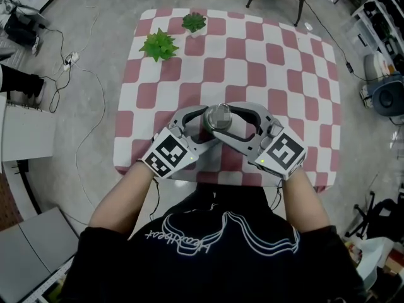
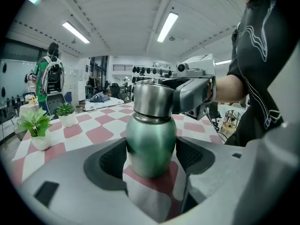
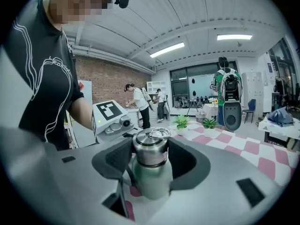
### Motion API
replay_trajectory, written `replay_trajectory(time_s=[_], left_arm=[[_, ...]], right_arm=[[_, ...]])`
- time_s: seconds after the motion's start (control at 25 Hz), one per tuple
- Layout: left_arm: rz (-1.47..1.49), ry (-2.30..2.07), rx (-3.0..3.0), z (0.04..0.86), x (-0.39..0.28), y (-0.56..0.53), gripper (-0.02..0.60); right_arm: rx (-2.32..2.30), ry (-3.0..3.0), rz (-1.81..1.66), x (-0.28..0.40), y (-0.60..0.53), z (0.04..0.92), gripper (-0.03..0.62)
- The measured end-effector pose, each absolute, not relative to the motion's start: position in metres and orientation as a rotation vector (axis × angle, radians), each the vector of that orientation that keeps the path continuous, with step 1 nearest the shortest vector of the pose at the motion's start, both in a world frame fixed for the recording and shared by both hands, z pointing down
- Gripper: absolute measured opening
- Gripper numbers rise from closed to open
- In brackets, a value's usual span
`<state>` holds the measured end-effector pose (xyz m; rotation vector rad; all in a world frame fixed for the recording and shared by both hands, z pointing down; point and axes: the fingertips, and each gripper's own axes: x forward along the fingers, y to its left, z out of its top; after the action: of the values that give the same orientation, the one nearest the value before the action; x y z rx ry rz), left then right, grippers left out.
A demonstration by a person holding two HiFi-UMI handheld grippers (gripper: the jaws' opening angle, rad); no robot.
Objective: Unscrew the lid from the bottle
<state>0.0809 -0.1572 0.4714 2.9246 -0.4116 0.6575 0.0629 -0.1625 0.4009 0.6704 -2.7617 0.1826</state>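
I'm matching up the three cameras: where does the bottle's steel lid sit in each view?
Head view: steel lid at centre.
Left gripper view: upper centre, topping the green bottle.
Right gripper view: centre, slightly low.
Shared landmark: the checkered tablecloth.

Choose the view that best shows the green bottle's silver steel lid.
Right gripper view: the silver steel lid sits close and centred, side and top ring visible. Head view shows only its round top; left gripper view shows its side only.
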Motion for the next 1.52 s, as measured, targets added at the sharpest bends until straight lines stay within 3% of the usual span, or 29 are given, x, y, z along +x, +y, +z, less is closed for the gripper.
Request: replay_trajectory(time_s=[0.6,1.0,1.32,1.52], left_arm=[[0.802,-0.029,2.983,0.475,0.078,-0.155,0.321],[0.826,0.021,2.968,0.475,0.076,-0.154,0.319],[0.733,-0.115,2.955,0.452,0.050,-0.159,0.319],[0.476,-0.330,2.863,0.406,0.024,-0.158,0.298]], right_arm=[[0.306,-2.678,0.076,0.059,-0.159,0.404,0.242],[0.355,-2.687,0.090,0.058,-0.158,0.399,0.242],[0.537,-2.801,0.155,0.068,-0.161,0.370,0.242],[0.759,-2.795,0.130,0.079,-0.158,0.347,0.242]])
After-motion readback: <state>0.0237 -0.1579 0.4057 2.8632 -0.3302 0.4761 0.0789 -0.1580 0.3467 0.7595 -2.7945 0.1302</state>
